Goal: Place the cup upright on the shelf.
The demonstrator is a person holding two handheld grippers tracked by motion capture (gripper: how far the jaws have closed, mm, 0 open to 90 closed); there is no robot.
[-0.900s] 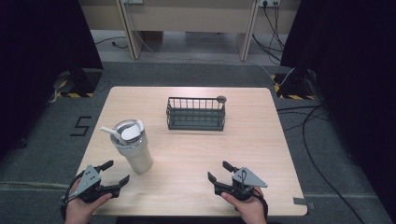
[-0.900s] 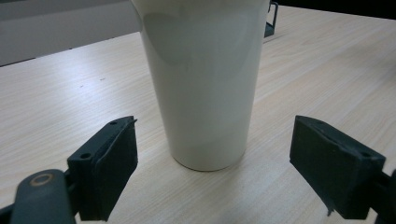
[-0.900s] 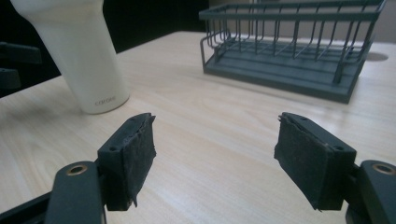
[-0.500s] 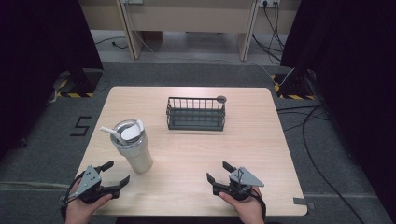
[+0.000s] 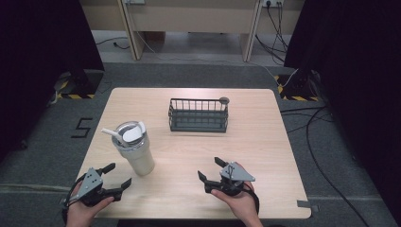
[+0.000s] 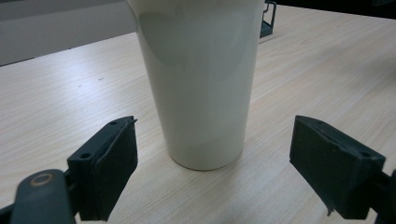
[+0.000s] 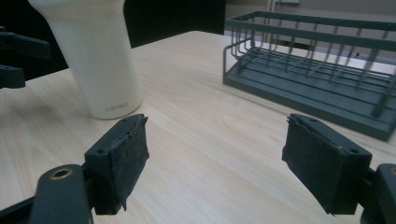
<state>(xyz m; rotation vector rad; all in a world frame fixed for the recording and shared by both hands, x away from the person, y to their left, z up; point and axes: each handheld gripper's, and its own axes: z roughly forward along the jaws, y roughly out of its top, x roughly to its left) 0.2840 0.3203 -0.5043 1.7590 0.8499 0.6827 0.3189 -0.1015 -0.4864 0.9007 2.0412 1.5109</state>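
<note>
A cream tumbler (image 5: pixel 135 151) with a clear lid and a white straw stands upright on the left of the wooden table (image 5: pixel 265 142). My left gripper (image 5: pixel 119 174) lies at the table's near left corner. It is open, and its jaws point at the tumbler's base (image 6: pixel 201 140), which stands just ahead of them, untouched. My right gripper (image 5: pixel 209 168) rests near the front edge at the middle right, open with nothing between its pads (image 7: pixel 126 158). It faces the gap between the tumbler (image 7: pixel 95 56) and a dark wire basket (image 7: pixel 317 70).
The wire basket (image 5: pixel 198 115) stands at the table's middle back, with a small round knob (image 5: pixel 223 100) on its far right corner. Bare wood lies between the basket and both grippers. Dark curtains and cables surround the table.
My right gripper has shifted slightly to the left and turned a little toward the tumbler. The left gripper, the tumbler and the basket have stayed put.
</note>
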